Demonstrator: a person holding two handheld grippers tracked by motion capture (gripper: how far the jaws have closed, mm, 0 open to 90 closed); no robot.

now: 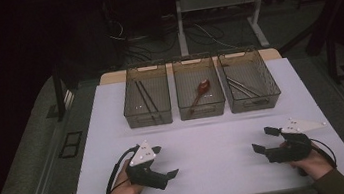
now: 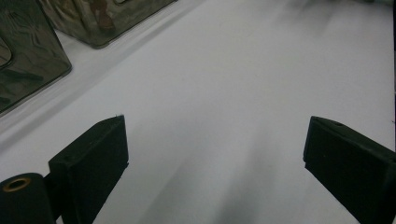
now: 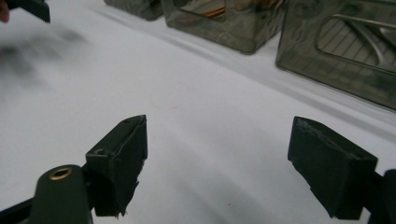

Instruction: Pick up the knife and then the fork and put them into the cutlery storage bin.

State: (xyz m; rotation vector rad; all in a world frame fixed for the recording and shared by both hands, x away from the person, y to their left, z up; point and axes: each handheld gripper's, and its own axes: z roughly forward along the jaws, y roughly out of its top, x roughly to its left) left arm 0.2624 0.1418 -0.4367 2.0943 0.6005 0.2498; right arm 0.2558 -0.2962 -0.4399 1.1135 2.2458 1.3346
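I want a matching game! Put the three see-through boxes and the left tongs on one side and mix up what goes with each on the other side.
Things:
1. left bin
2. middle bin
3. right bin
4. left tongs

What goes with each:
A. holds shiny metal cutlery
B. open and holding nothing, over the white table
C. holds dark chopsticks
D. holds a reddish-brown wooden spoon

Pairs: 1-C, 2-D, 3-A, 4-B
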